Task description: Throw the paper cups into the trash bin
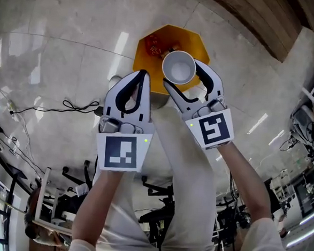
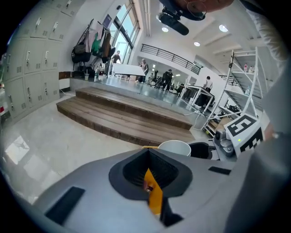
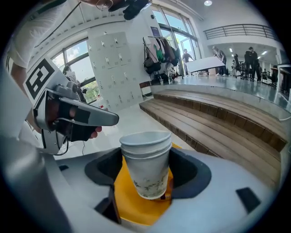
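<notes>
Trouble, if it comes, will come at the release. The right gripper (image 1: 181, 74) has its jaws clamped on a nested stack of paper cups (image 3: 146, 164), holding them upright by the lower wall with the mouth up, and it hangs above the yellow trash bin (image 1: 191, 38). In the head view the stack seems to sit inside the outline of the opening, a little off its centre. I judge that cups let go from here could clip the rim and bounce out onto the floor (image 1: 54, 61). The cups are light and look only loosely nested, so the stack may separate as it falls, with one cup drifting wide while the others land inside. The walls also look soft, and a hard squeeze could leave the stack clinging to one pad when the jaws part, swinging it off to the side. The left gripper (image 1: 143, 76) hovers just beside the right one with its jaws together and nothing in them; it is close to the bin's edge and could knock the bin if it dips
</notes>
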